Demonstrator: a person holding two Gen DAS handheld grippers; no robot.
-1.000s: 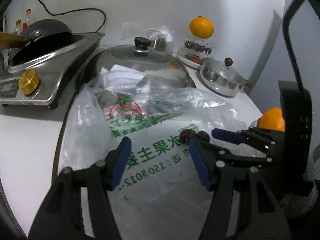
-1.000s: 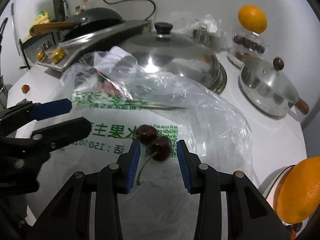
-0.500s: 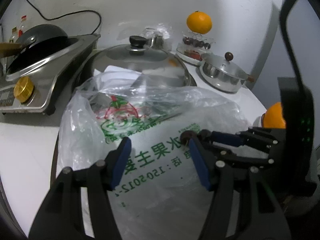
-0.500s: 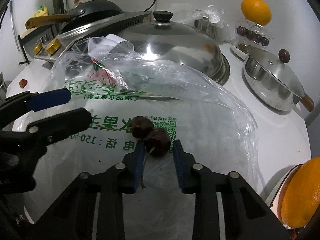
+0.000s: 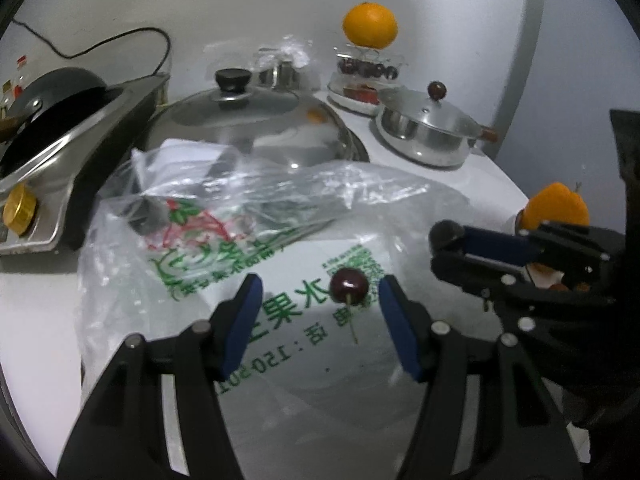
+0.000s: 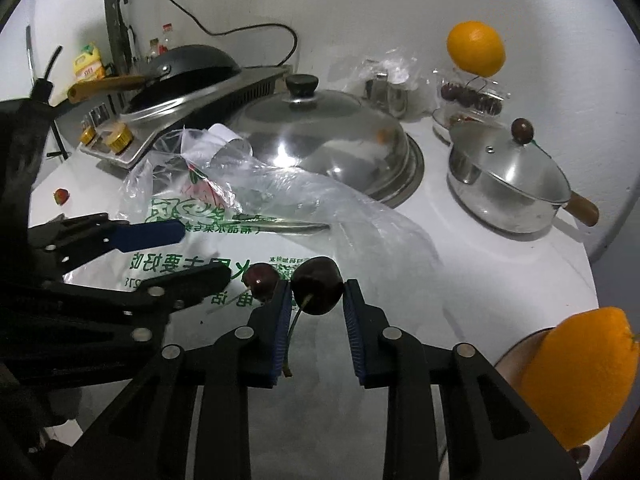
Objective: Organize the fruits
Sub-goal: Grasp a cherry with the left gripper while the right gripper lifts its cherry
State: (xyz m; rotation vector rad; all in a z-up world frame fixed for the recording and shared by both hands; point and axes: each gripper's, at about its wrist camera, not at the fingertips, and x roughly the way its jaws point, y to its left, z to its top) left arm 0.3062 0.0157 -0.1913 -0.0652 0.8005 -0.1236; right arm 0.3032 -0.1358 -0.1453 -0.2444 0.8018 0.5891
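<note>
**On the plastic bag: one cherry gripped, one loose**

Over the printed plastic bag [image 6: 360, 240], right gripper [image 6: 316, 300] has its blue pads closed onto a dark cherry [image 6: 318, 284], stem hanging down between the jaws. Left gripper [image 5: 320, 300] stands about half open, empty; second cherry [image 5: 349, 285] lies on the bag between its fingers, touching neither pad. Oranges [image 6: 476, 48] sit at back and at right edge.

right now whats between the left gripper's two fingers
In the left wrist view, one loose cherry lies on the plastic bag between the left gripper fingers, nearer the right one, untouched. Nothing else there.
</note>
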